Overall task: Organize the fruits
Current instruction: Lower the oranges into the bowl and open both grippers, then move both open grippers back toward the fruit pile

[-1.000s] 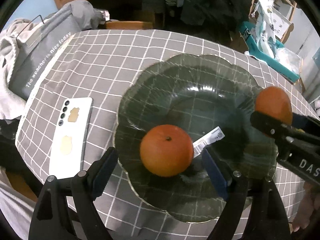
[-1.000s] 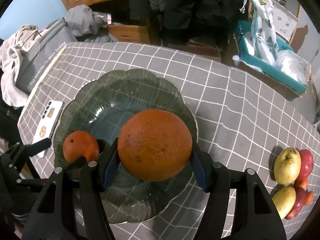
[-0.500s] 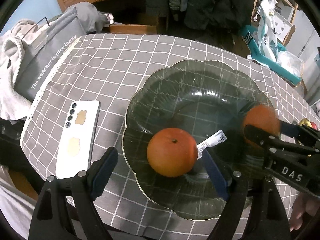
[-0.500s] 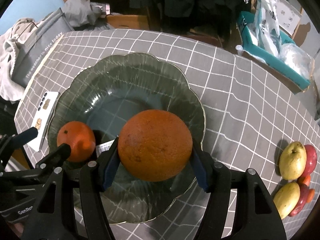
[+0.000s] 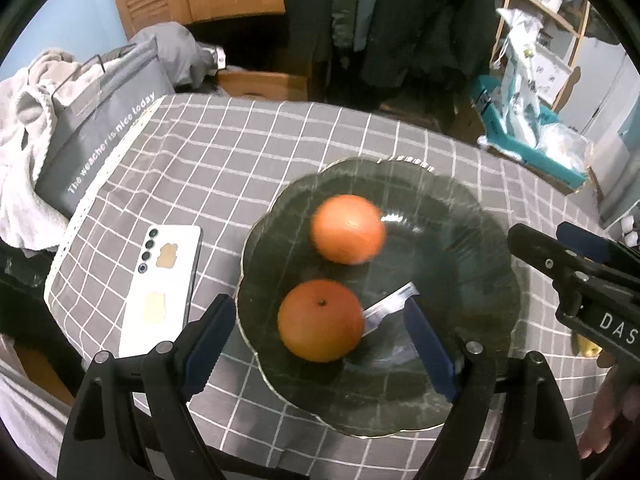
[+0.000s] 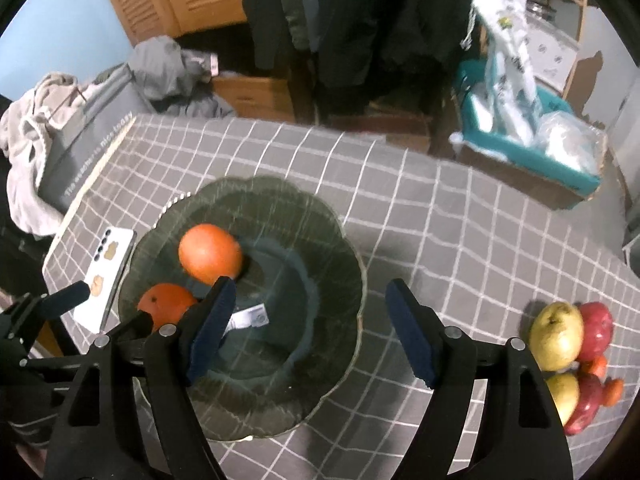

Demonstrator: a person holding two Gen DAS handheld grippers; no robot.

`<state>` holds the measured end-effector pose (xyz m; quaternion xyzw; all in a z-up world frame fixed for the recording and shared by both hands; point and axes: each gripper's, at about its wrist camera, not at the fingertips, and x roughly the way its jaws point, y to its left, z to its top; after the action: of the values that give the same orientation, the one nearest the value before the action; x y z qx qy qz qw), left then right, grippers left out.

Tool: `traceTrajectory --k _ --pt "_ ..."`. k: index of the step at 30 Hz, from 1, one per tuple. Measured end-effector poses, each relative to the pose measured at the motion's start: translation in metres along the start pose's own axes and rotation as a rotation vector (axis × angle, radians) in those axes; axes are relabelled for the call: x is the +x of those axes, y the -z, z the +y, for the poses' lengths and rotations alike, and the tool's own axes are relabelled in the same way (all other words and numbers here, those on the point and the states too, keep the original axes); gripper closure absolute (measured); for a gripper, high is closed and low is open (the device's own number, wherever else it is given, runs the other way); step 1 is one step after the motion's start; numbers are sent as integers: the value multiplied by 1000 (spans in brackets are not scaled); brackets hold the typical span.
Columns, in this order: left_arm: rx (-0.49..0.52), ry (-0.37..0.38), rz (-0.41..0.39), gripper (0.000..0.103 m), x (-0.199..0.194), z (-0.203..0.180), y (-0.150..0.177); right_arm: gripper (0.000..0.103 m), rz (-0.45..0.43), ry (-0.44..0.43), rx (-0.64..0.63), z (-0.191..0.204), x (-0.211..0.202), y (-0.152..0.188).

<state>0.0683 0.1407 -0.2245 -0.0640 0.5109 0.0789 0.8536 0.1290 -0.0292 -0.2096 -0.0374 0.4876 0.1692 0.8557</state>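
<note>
A dark green scalloped glass plate lies on the grey checked tablecloth. Two oranges sit in it: a blurred one toward the far side, and one with its stem up nearer me, beside a white label. My left gripper hangs open above the near orange without touching it. My right gripper is above the plate; its jaws are opening, with nothing between them.
A white phone lies left of the plate. A pile of pears, apples and small orange fruits sits at the table's right. A grey bag and clothes hang at the left edge. A teal box stands beyond the table.
The right gripper opened and let go of the large orange, which now lies in the plate's far part. Both grippers rose a little above the plate.
</note>
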Motion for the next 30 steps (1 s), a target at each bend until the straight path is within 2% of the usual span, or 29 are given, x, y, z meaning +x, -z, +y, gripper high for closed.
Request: traceTrajectory --k 18,26,30 --pt "37 75 -134 15 -59 -33 -14 25 -186 93 13 -25 -88 -4" --pt "68 112 -188 12 -83 -56 -15 21 -257 123 7 -37 -127 3" --pt "89 131 -219 5 -95 -69 -14 18 -296 136 17 -47 -147 7"
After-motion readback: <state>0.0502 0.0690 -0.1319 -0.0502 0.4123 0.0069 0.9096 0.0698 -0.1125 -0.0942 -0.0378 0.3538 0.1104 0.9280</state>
